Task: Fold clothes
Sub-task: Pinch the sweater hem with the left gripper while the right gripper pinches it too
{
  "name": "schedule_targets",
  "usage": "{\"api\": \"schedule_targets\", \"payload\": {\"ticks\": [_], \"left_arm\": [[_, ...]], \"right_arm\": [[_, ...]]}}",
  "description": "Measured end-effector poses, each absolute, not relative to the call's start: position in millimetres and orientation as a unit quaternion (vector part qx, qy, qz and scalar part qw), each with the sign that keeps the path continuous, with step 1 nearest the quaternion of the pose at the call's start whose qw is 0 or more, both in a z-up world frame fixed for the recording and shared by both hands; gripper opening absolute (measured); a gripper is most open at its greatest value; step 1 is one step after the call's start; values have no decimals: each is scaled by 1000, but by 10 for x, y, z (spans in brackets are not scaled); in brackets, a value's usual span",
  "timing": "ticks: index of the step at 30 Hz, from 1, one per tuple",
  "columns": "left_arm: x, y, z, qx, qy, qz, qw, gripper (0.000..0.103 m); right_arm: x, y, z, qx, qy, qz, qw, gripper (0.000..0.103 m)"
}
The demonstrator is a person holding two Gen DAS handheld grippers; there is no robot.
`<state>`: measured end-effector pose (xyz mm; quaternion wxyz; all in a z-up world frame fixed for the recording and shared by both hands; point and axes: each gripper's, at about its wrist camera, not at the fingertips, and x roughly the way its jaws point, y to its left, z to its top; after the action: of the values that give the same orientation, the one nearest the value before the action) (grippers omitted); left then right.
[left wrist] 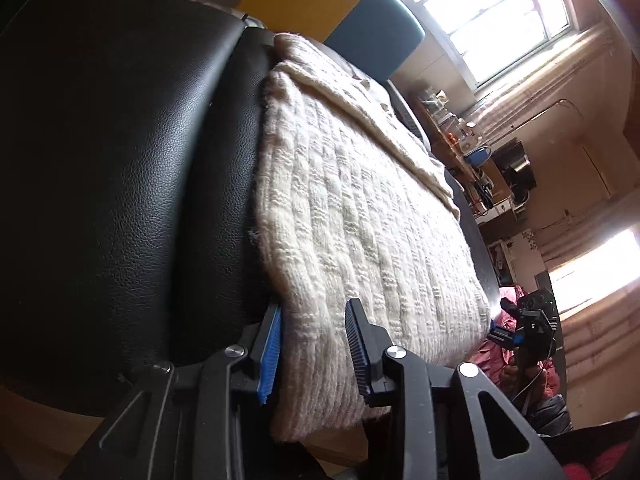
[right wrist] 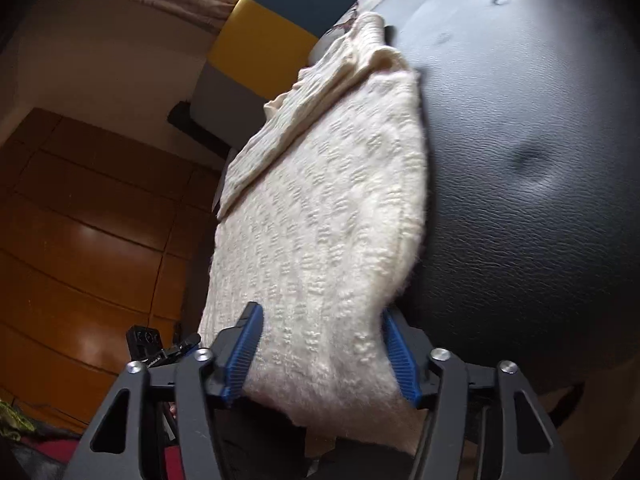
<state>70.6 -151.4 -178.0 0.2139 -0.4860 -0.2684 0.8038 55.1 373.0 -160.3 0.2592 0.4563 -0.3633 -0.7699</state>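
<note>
My left gripper (left wrist: pixel 316 344) is standing partly open, and the near edge of the cream knitted sweater (left wrist: pixel 360 216) is lying between its two blue pads. One pad is touching the knit on the sofa side. The other pad is sitting on top of the knit, but I cannot tell if it is pressing hard enough to hold.

My right gripper (right wrist: pixel 322 354) is standing wider, with the same sweater (right wrist: pixel 320 216) filling the gap between its pads. The knit is thick here, like more than one layer bunched up, and I cannot tell if these pads are squeezing it either.

Here is what could be going wrong. If I am lifting with loose pads, the fluffy wool could be slipping out and the edge could be dropping. If I am pinching only the top layer, the layers under it could be staying behind and making a messy fold. The sweater is hanging a little past the seat edge toward the wooden floor (right wrist: pixel 80 240), so it could be sliding off.

Farther out, the sweater is lying long and flat on the black leather sofa (left wrist: pixel 120 160), with a sleeve or side part (right wrist: pixel 344 64) already laid over its body at the far end. Behind it is a yellow and blue cushion (right wrist: pixel 280 24).
</note>
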Motion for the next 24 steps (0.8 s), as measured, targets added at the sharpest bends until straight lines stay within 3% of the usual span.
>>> {"api": "schedule_targets", "payload": {"ticks": [3,8,17,18,19,20,22,23,24], "left_arm": [[714,-1452,-1840,-493,-295,782,241,31],[740,-1317,-1828,-499,-282,785,238,25],[620,-1306,-1848,-520,-302,768,221,27],[618,-1295,-1848,-518,-296,772,219,22],[622,-1285,-1847,-519,-285,777,213,16],[627,-1273,-1846,-520,-277,781,207,12],[628,-1261,-1847,-520,-278,783,200,8],[632,-1252,-1839,-518,-274,786,195,8],[637,-1231,-1823,-515,-266,792,192,7]], "right_arm": [[611,3694,-1594,441,-365,-772,275,83],[645,3628,-1555,444,-352,-777,274,90],[741,3607,-1563,453,-337,-782,264,89],[765,3613,-1566,454,-331,-785,259,87],[788,3620,-1569,455,-326,-788,254,83],[811,3627,-1572,456,-321,-792,249,72],[857,3641,-1578,458,-311,-798,239,45],[880,3648,-1581,459,-306,-801,234,22],[904,3655,-1584,460,-300,-803,229,14]]}}
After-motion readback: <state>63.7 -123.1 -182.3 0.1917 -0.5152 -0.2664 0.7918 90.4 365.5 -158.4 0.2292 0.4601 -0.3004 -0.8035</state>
